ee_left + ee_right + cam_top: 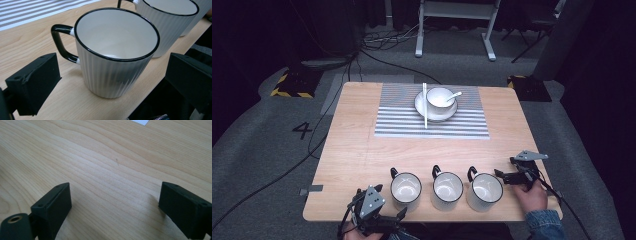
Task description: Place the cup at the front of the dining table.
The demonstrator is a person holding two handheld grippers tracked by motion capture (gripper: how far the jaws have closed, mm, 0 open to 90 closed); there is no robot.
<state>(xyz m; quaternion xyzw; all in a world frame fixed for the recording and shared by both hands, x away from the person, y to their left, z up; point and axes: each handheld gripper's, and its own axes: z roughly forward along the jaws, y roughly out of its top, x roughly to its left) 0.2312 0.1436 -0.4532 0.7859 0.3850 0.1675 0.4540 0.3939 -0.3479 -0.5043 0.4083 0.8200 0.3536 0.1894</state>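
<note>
While seemingly empty, three mugs [445,190]

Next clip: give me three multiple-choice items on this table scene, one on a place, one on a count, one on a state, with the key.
1. Where does the bowl sit?
A. on a saucer on the striped mat
B. at the near table edge
C. inside a mug

2. How many mugs stand in the near row?
A. two
B. three
C. five

3. How stands the left gripper by the left mug?
A. shut on its handle
B. open, jaws either side
C. lifting it

Key: A, the high view shows bowl on saucer on mat; B, three mugs in a row; B, jaws apart, mug standing on the table.
</note>
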